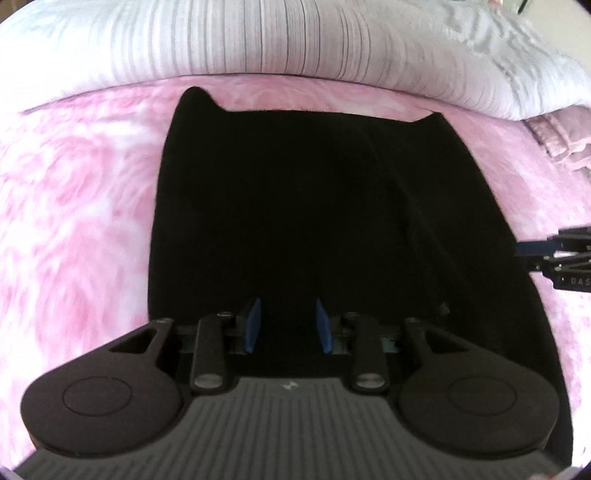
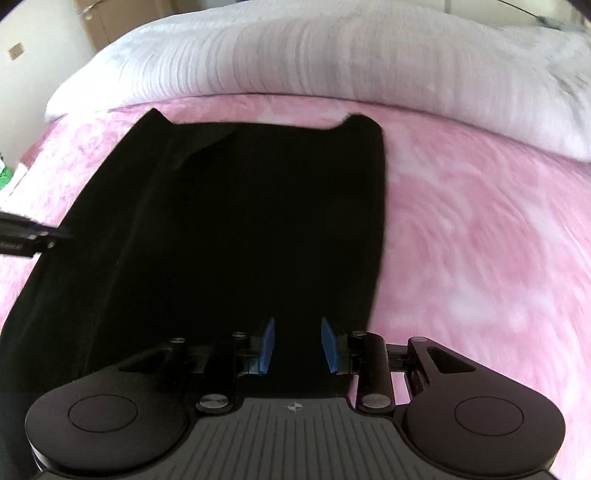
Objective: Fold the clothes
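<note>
A black garment [image 1: 295,206] lies spread flat on the pink bedspread [image 1: 74,206], its two far corners sticking up as small points. My left gripper [image 1: 288,325] hovers over the garment's near edge, open, blue pads [image 1: 253,325] apart with only dark cloth showing between them. My right gripper [image 2: 298,345] is open too, above the near right part of the black garment [image 2: 240,221]. Each gripper shows in the other's view: the right gripper [image 1: 554,254] at the garment's right edge, the left gripper [image 2: 26,240] at its left edge.
A white striped duvet [image 1: 277,40] runs across the back of the bed, also the duvet [image 2: 332,62] in the right view. A folded pink cloth [image 1: 561,144] lies at the far right. A wall and wooden door [image 2: 99,22] stand beyond the bed's far left.
</note>
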A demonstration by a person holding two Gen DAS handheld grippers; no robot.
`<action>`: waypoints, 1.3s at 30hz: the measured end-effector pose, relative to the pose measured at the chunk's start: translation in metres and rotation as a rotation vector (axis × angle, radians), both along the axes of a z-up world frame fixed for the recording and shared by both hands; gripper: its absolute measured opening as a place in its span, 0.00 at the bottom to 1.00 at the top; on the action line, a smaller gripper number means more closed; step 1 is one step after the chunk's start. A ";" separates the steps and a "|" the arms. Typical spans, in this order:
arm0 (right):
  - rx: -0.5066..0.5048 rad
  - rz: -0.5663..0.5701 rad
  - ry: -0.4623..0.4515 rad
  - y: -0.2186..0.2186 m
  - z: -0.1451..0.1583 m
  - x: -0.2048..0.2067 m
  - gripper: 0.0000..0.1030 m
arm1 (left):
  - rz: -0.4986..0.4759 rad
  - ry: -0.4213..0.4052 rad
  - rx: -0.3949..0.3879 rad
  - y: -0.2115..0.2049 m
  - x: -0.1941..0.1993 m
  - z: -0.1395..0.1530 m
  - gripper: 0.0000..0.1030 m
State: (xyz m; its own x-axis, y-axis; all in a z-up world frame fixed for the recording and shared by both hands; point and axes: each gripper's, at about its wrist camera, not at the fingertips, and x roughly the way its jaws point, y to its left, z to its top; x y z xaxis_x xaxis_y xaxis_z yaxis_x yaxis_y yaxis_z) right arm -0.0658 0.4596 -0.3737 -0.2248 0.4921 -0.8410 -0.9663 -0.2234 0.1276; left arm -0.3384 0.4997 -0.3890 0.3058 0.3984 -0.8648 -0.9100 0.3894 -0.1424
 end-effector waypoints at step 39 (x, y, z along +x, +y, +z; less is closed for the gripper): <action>0.193 0.546 -0.132 0.125 -0.019 -0.031 0.50 | -0.089 -0.069 0.010 0.133 0.017 -0.020 0.32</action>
